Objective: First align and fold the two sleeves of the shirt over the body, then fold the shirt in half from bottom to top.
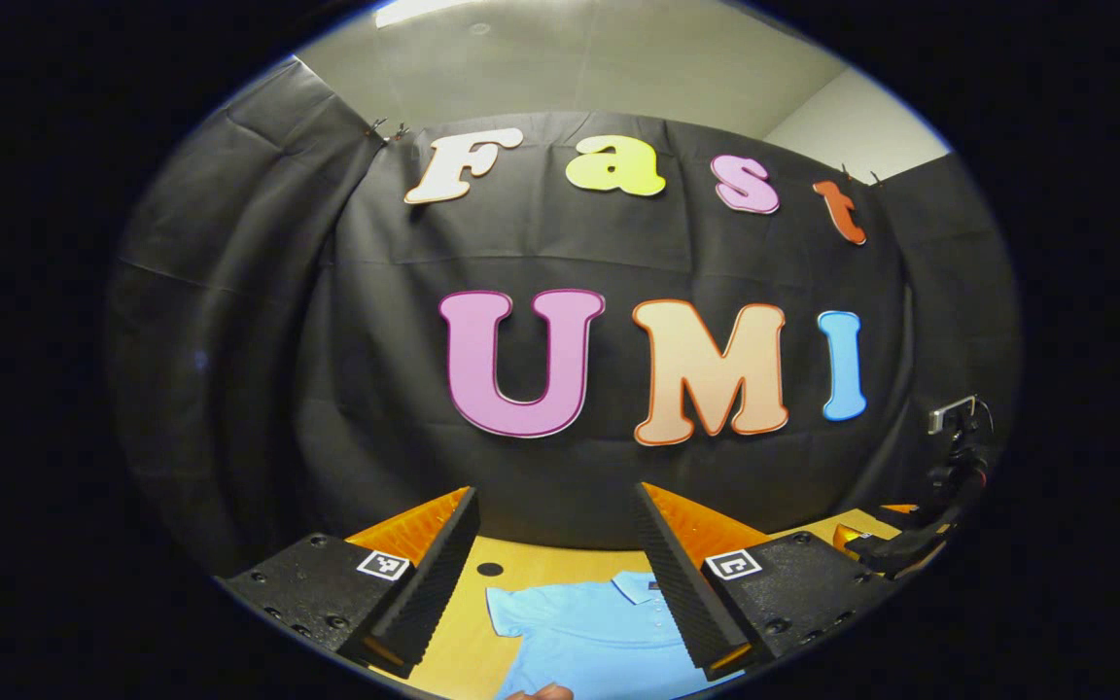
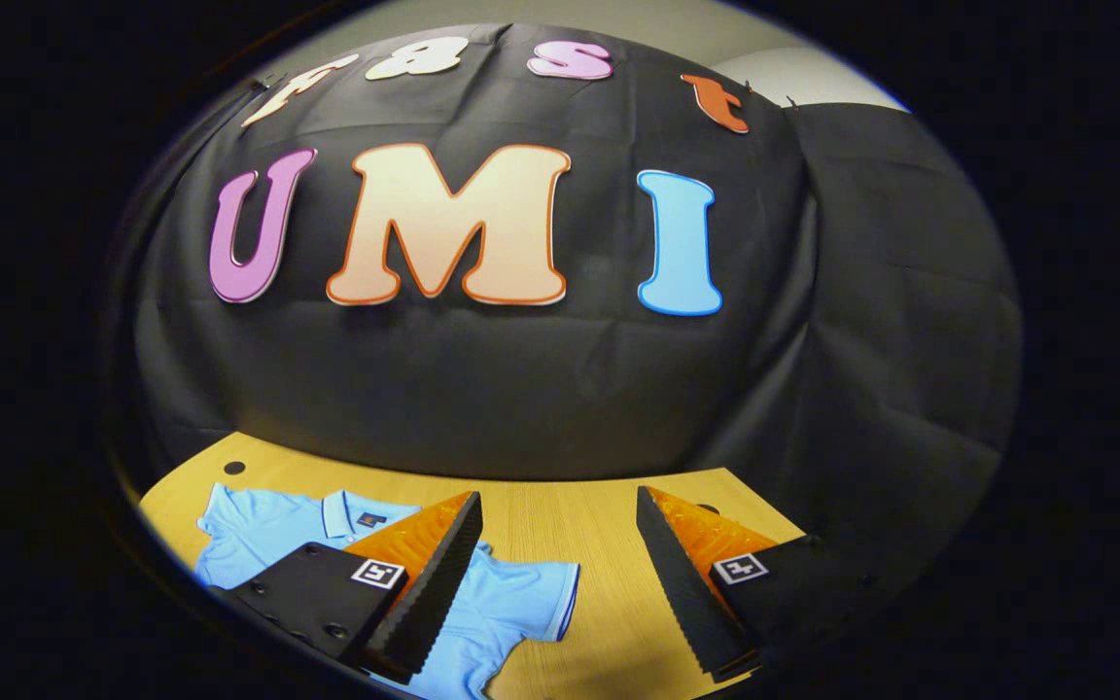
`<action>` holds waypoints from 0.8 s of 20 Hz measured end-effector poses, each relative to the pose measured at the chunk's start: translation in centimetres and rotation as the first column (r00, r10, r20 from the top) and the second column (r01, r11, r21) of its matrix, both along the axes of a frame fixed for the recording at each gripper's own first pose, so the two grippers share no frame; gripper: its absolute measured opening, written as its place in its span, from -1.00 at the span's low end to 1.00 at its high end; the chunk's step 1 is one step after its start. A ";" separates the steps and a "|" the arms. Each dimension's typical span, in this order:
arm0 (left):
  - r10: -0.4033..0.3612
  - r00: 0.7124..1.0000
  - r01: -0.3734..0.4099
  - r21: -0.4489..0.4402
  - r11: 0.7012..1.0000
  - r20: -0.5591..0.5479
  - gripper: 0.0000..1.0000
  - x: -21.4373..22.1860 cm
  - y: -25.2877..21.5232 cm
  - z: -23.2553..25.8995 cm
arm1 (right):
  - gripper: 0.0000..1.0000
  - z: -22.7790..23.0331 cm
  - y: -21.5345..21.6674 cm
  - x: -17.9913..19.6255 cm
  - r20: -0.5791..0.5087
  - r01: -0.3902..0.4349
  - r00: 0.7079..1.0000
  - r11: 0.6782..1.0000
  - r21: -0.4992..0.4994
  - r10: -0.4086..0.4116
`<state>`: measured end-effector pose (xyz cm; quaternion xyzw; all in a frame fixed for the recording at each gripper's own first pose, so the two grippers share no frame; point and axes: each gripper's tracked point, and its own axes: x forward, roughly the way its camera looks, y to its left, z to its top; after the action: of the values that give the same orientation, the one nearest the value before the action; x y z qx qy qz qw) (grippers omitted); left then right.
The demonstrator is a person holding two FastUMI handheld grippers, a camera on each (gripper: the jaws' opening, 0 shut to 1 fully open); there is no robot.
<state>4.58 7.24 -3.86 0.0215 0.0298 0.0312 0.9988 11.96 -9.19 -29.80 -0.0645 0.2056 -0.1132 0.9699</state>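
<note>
On wooden table (image 2: 560, 530), unfolded shirt (image 2: 268, 530), label unreadable.

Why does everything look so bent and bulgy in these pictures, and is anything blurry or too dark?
Left gripper view: the fisheye lens bows the booth wall, and a ceiling light glares at the top; the blue shirt is sharp between the open tongs. Right gripper view: the wooden table edge curves like a bowl; the shirt and the tongs are evenly lit and crisp, while the edges dim.

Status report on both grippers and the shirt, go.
Left hand-held gripper open, above the shirt. Right hand-held gripper open, holding nothing. Shirt flat on the table, collar away, sleeves not yet folded. Nothing in the way.
</note>
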 end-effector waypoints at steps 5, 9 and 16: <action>0.028 0.999 -0.027 0.024 0.999 -0.023 0.84 0.2 2.6 -0.3 | 0.98 -6.8 0.0 -0.7 -0.140 0.041 0.989 0.999 0.015 -0.039; 0.028 0.999 -0.026 0.043 0.999 -0.028 0.87 0.6 3.4 -0.3 | 1.00 -12.1 -1.0 -2.0 -0.266 0.108 0.959 0.994 0.033 -0.095; 0.034 0.998 -0.030 0.058 0.998 -0.061 0.88 1.4 4.3 -1.5 | 0.99 -18.6 -2.5 -2.0 -0.388 0.189 0.910 0.979 0.074 -0.146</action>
<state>6.02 11.49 -5.38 0.0502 0.0603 0.0473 0.9958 9.94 -11.65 -48.40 -0.0137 0.4007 -0.1698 0.9002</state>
